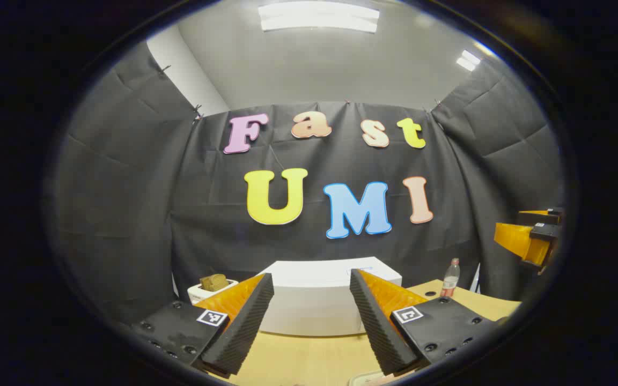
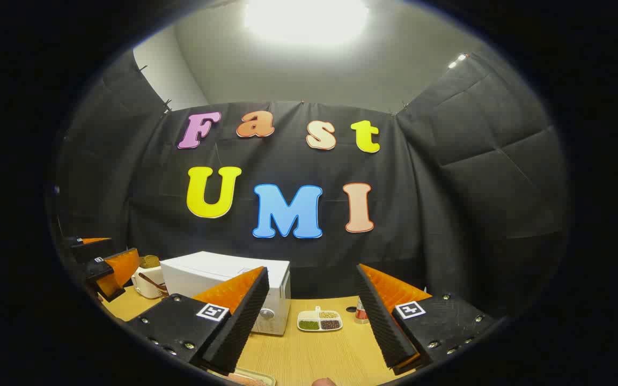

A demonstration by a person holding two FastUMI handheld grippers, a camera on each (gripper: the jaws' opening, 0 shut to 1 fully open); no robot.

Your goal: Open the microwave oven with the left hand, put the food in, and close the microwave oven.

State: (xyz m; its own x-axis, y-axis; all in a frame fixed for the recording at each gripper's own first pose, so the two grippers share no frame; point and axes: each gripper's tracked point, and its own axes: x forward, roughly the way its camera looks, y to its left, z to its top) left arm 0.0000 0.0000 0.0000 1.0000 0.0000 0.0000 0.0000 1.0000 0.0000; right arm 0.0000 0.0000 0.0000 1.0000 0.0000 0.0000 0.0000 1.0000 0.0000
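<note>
Ribbed wedge fingers of both grippers spread wide; boxy white microwave closed.

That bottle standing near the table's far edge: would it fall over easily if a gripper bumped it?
Probably. The bottle is tall and narrow and stands upright, so a nudge near its cap would likely tip it. It looks like thin clear plastic, so probably light. Once down, its round body might roll.

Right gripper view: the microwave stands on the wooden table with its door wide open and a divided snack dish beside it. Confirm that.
Not quite: the microwave door is closed. The right gripper view shows it on the wooden table, the divided snack dish beside it.
</note>
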